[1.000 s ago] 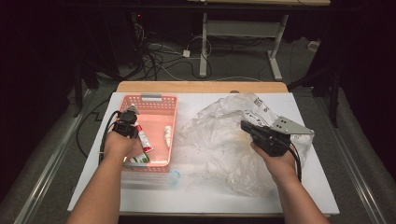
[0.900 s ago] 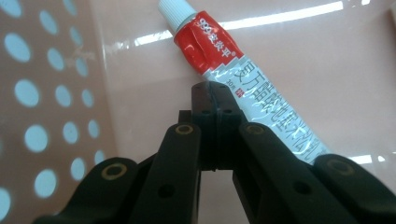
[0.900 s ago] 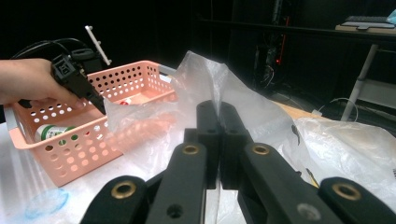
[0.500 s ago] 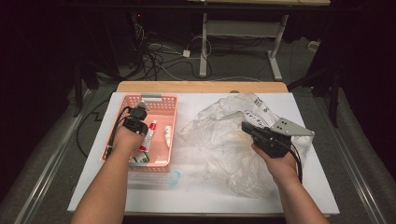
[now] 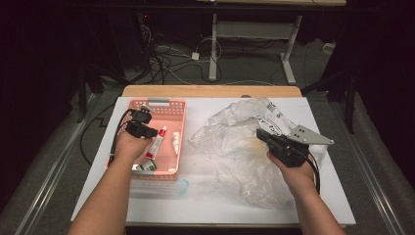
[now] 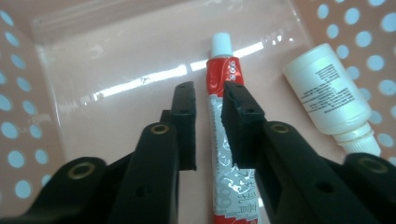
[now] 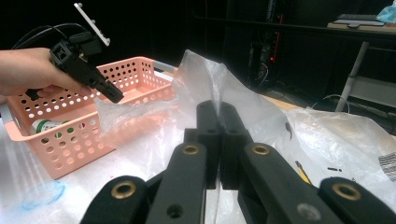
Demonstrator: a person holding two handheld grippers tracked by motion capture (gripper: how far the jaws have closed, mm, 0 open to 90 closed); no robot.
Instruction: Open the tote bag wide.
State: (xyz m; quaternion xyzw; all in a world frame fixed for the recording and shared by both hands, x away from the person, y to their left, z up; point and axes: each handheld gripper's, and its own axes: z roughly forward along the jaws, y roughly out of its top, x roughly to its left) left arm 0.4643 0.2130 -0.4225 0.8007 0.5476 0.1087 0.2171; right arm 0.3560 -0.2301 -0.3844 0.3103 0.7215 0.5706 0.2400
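A red and white tube [image 6: 219, 74] lies on the floor of the pink basket [image 5: 161, 104], white cap pointing away. My left gripper [image 6: 208, 95] hangs just over it. Its jaws have just been opening and stand apart on either side of the tube, the pads clear of it. From above, the left gripper [image 5: 147, 131] sits over the basket's middle beside the tube [image 5: 157, 142]. My right gripper [image 7: 217, 109] is shut on a fold of the clear plastic bag [image 7: 252, 107] and lifts it off the table. From above, it [image 5: 260, 134] is at the bag's [image 5: 235, 147] right side.
A white bottle [image 6: 331, 98] lies right of the tube in the basket. A green-labelled container [image 5: 144, 166] rests at the basket's near end. A blue ring [image 5: 182, 186] sits on the white table in front of the basket. Cables and desk legs stand beyond the far edge.
My left gripper has shifted slightly right over the basket. Its jaws have parted from the red tube, which lies on the basket floor. The right hand has held still.
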